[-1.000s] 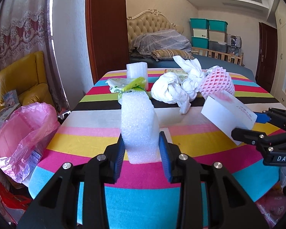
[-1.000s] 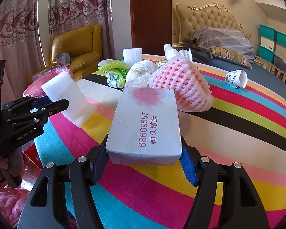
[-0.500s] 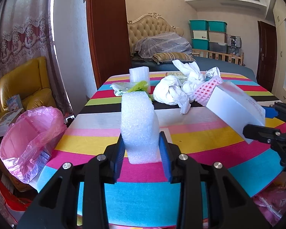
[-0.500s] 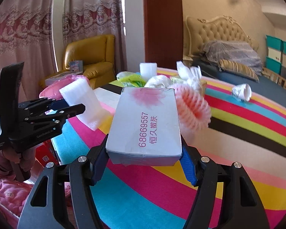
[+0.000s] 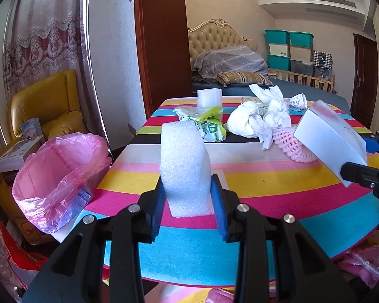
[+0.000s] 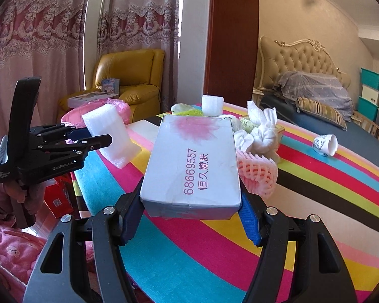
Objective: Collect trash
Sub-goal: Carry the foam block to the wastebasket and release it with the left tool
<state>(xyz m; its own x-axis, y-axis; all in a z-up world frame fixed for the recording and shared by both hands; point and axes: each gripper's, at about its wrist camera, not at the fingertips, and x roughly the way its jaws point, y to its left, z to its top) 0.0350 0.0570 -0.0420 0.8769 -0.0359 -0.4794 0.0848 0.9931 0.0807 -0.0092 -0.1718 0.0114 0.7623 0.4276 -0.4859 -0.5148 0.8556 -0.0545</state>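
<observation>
Foam block (image 5: 185, 166) and cardboard box (image 6: 192, 161) both lifted clear of the striped table (image 5: 265, 181); neither binned yet.
Left gripper (image 5: 187, 202) clamped on foam block, above near left edge of table; right gripper (image 6: 189, 217) clamped on box by its short end, above near edge. Pink bin bag (image 5: 58, 176) off the left edge, mouth sagging. Risks: soft foam squeezing out of the pads; box pivoting and dropping; release missing the slumped bag opening.
</observation>
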